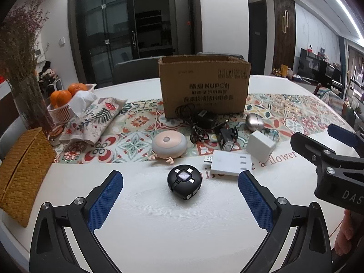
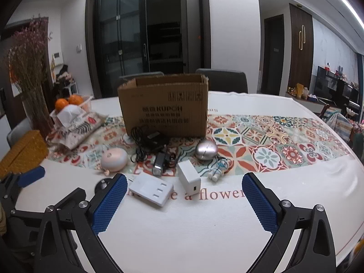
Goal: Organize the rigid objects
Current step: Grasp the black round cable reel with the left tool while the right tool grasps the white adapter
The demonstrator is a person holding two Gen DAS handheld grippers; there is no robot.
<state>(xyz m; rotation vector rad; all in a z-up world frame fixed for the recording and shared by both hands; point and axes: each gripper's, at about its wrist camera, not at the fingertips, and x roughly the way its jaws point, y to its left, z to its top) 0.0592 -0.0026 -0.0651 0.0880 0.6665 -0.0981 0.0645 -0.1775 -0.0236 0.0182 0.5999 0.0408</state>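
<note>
On the tabletop (image 1: 141, 216), small gadgets are lying in a loose cluster in front of an open carton (image 1: 204, 86) that is standing on the patterned runner (image 2: 284, 141). The left gripper (image 1: 180, 196) is hovering low with its jaws spread wide and holding nothing; a black puck (image 1: 184, 181) is sitting on the white cloth just ahead, between the blue pads. Beyond the puck, a pink dome (image 1: 169, 144) is resting at the runner's edge, and a flat white hub (image 1: 229, 165) is lying to the right with its plug pointing left. A white cube (image 1: 260, 145) is standing just behind the hub, a silver egg (image 1: 254, 121) farther back, and a tangle of black cable (image 1: 195, 122) with its adapter is crowding the carton's foot, with a small dark device (image 1: 226, 140) beside it.

The right gripper (image 2: 184, 201) is also hanging with its jaws released and empty, facing the hub (image 2: 151, 188) and cube (image 2: 188, 178); a small astronaut toy (image 2: 218, 169) is lying just right of the cube. In the left view the right gripper (image 1: 327, 141) is reaching in from the right edge, near the cube.

Off to the left, a wicker box (image 1: 20, 173), a patterned tissue pouch (image 1: 91, 118), a basket of oranges (image 1: 63, 100) and dried flowers (image 1: 20, 52) are lining the table's edge, well apart from the cluster.
</note>
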